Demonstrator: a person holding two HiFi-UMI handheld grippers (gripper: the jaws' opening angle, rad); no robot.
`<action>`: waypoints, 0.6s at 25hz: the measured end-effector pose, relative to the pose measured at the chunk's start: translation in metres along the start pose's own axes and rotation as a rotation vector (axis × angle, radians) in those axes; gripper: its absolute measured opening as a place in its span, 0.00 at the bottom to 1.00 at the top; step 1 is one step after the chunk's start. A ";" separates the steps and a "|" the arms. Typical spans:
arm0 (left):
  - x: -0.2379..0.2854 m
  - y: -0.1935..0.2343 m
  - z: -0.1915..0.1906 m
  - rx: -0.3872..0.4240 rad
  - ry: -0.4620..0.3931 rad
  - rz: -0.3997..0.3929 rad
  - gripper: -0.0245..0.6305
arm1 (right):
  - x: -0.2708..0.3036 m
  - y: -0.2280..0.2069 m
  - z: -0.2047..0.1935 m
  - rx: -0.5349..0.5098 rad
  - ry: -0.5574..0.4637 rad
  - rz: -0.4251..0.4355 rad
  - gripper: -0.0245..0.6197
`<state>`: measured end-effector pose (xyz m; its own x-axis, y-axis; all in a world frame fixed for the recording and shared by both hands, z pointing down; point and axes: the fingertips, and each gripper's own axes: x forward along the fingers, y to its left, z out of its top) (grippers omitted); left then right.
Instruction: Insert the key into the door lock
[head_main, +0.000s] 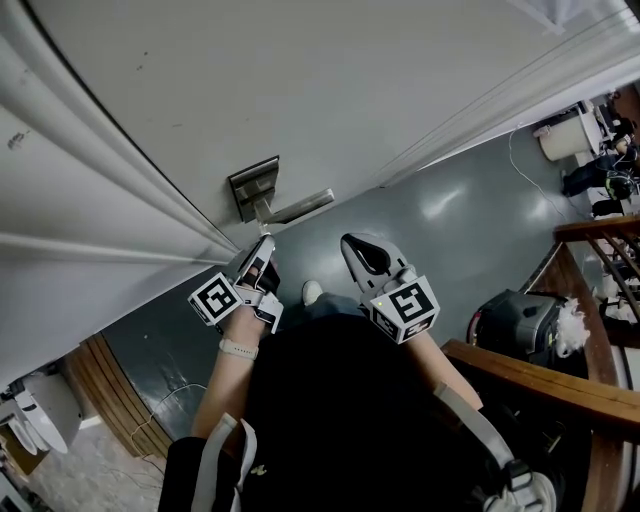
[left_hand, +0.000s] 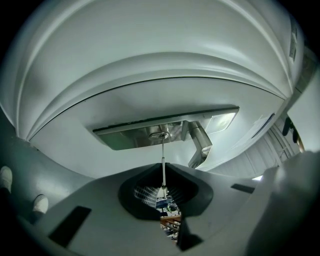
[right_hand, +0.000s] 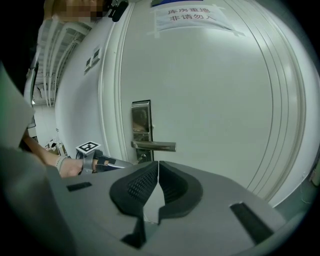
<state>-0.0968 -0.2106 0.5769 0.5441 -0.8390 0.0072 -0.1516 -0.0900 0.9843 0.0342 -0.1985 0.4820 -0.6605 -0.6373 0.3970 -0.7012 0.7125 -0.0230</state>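
1. Keyhole (left_hand: 158, 134) in the lock plate (left_hand: 125, 137), centre of the left gripper view: tip of the key (left_hand: 163, 160) at it, depth of entry impossible to tell.
2. Left gripper (left_hand: 163, 189): jaws clamped on the key's lower end, thin shaft straight up to the lock.
3. Right gripper (right_hand: 158, 182): jaws pressed together, nothing between, well apart from the door (right_hand: 215, 100).
4. Key's gripped end hidden between the pads.
5. Lever handle (left_hand: 200, 145) just right of the keyhole; paper notice (right_hand: 192, 17) top centre of the right gripper view; wooden rail (head_main: 540, 385) lower right of the head view.
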 end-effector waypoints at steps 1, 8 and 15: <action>0.002 -0.001 0.001 -0.001 -0.007 -0.008 0.08 | 0.000 -0.001 0.001 -0.001 0.000 0.001 0.07; 0.005 0.008 0.004 -0.029 -0.020 -0.015 0.08 | 0.003 -0.004 0.006 -0.019 -0.008 0.013 0.07; 0.013 -0.001 0.004 -0.060 -0.010 -0.017 0.08 | 0.005 -0.006 0.010 -0.014 -0.009 0.010 0.07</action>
<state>-0.0930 -0.2235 0.5756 0.5378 -0.8430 -0.0111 -0.0926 -0.0722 0.9931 0.0323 -0.2093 0.4749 -0.6702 -0.6322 0.3888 -0.6904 0.7233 -0.0139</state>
